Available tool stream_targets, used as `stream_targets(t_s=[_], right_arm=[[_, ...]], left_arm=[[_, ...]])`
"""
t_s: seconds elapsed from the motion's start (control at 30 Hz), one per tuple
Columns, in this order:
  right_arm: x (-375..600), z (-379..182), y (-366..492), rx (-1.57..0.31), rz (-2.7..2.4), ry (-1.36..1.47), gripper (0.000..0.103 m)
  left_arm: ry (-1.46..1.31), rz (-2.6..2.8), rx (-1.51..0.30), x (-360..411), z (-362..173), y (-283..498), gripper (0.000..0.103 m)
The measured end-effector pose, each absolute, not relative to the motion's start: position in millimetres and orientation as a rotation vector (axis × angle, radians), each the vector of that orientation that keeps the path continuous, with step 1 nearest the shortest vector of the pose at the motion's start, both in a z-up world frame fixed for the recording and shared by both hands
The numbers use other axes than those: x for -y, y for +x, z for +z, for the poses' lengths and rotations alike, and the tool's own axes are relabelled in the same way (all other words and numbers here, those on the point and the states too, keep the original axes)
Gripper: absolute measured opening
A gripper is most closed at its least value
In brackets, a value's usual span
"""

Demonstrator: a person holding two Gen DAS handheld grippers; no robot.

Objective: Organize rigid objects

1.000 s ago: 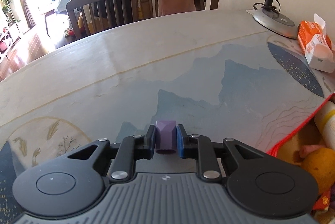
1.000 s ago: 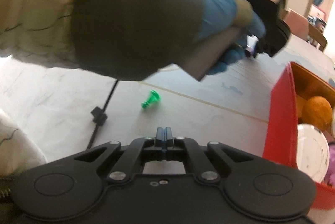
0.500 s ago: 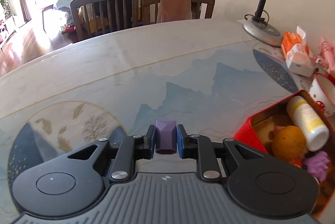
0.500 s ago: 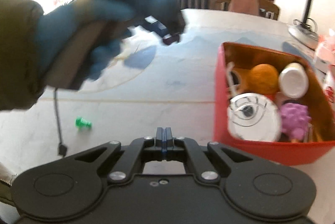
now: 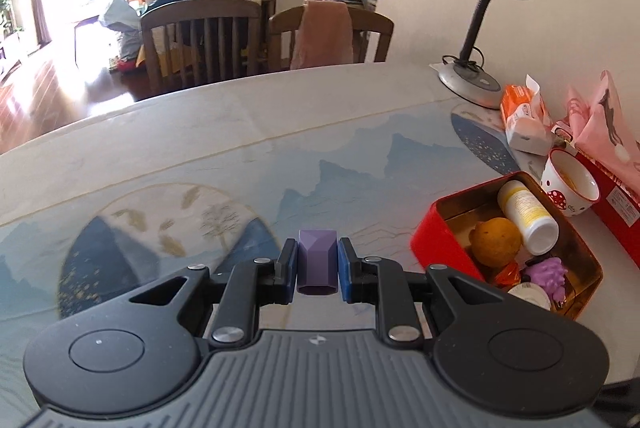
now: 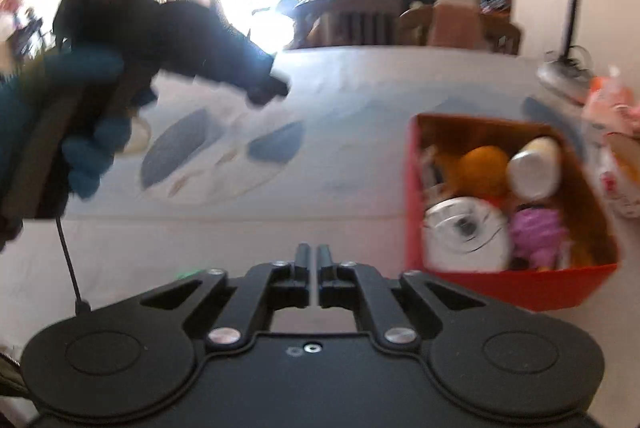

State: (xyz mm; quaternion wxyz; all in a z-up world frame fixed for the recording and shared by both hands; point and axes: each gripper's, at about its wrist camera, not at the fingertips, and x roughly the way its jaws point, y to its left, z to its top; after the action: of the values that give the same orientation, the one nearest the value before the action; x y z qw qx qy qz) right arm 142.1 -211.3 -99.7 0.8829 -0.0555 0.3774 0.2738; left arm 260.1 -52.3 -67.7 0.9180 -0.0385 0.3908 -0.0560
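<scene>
My left gripper (image 5: pixel 318 262) is shut on a small purple block (image 5: pixel 318 260) and holds it above the table, left of the red tin (image 5: pixel 436 232). The tin holds an orange ball (image 5: pixel 496 240), a white-capped bottle (image 5: pixel 528 211), a purple toy (image 5: pixel 548 274) and a white round lid. In the blurred right wrist view, my right gripper (image 6: pixel 313 264) is shut and empty above the table, with the red tin (image 6: pixel 508 288) to its right and the left gripper (image 6: pixel 266 89) held high at the left. A bit of a green peg (image 6: pixel 186 272) shows beside the right gripper body.
A desk lamp (image 5: pixel 472 83), an orange wipes pack (image 5: pixel 520 115), a mushroom mug (image 5: pixel 570 183) and a pink bag (image 5: pixel 604 123) stand at the right by the wall. Two wooden chairs (image 5: pixel 200 39) stand beyond the table's far edge. A black cable (image 6: pixel 68 268) hangs at the left.
The left gripper rose with the purple block, bringing the red tin more into its view. The right gripper shifted so the tin sits closer and the green peg slipped nearly out of sight.
</scene>
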Motion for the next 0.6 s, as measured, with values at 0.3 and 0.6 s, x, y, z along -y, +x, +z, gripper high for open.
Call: stream_targets(t_s=[0.3, 0.6], right_arm=[[139.4, -132.6, 133.1, -0.800, 0.728, -0.271, 0.049], [119.7, -153.6, 130.6, -0.839, 0.677, -0.328, 0.023]], left_arm=[[-0.107, -0.057, -0.818, 6.4, -71.7, 225.6, 0.020], [-0.134, -0.032, -0.826, -26.5, -76.4, 203.4, 0.020]])
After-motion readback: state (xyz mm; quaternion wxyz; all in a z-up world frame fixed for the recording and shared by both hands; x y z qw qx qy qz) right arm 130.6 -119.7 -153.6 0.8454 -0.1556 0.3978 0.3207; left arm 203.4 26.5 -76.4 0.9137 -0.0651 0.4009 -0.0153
